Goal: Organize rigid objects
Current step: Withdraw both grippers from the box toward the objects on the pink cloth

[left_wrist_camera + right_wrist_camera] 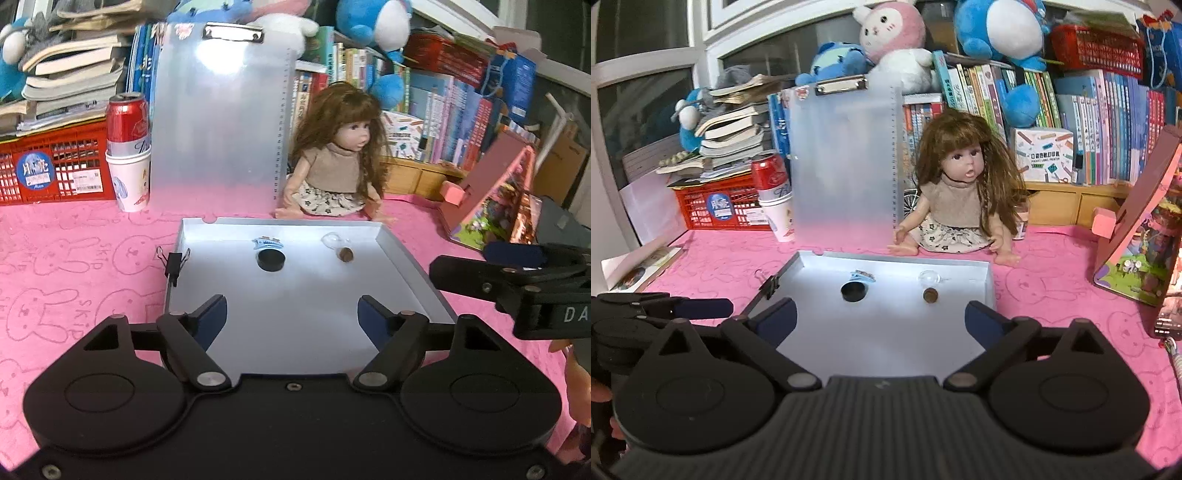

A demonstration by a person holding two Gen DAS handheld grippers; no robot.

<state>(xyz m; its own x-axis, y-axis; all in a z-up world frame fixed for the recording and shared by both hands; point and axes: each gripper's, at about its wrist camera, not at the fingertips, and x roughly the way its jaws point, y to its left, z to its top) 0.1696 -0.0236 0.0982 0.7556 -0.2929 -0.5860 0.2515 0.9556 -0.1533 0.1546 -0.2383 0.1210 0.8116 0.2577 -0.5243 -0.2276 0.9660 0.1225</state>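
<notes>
Two pairs of jaws, my left gripper [291, 317] and right gripper [881, 321], stand spread wide with nothing between them, angled down over the near end of the white box [989, 291]. Ahead of both lie a black puck [271, 259], blue hair clip [267, 242], brown coin [346, 254] and clear dome [332, 239]. I judge one placing finished; next I need a fresh object from the pink surface [85, 258], perhaps the binder clip [173, 264] left of my left jaws.

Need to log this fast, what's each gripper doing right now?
Left gripper: open, holding nothing, above the tray.
Right gripper: open wide, holding nothing.
</notes>
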